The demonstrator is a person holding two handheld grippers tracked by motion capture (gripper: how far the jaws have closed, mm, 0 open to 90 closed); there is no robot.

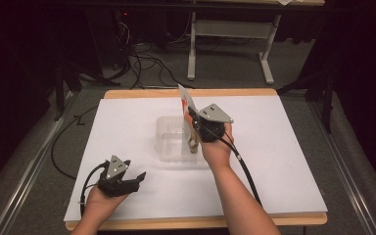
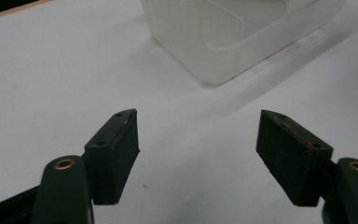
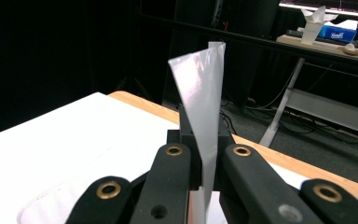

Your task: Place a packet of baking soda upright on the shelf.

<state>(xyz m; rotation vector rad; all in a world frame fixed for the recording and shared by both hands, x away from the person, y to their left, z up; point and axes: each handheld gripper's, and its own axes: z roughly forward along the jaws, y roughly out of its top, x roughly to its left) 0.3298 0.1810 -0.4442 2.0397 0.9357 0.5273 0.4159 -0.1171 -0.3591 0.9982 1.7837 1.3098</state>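
Counter [image 1: 127, 122]: white top with pale wood edging, centre of the high view. Floor [image 1: 225, 73]: grey carpet, upper middle. Second table [image 1: 230, 29]: white legs and crossbar, top centre. Cables [image 1: 147, 63]: black, tangled, upper left. Surroundings: dark at left and right edges. Tissue box [image 3: 338, 32]: blue, upper right of the right gripper view.

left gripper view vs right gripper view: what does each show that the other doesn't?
Left gripper view: open left gripper over bare white table, with a side wall of the clear plastic box ahead.

Right gripper view: right gripper shut on a thin packet standing edge-on; the table's wooden edge, a far desk with a tissue box.

Both: the white table and the clear box, seen at the bottom left in the right gripper view.
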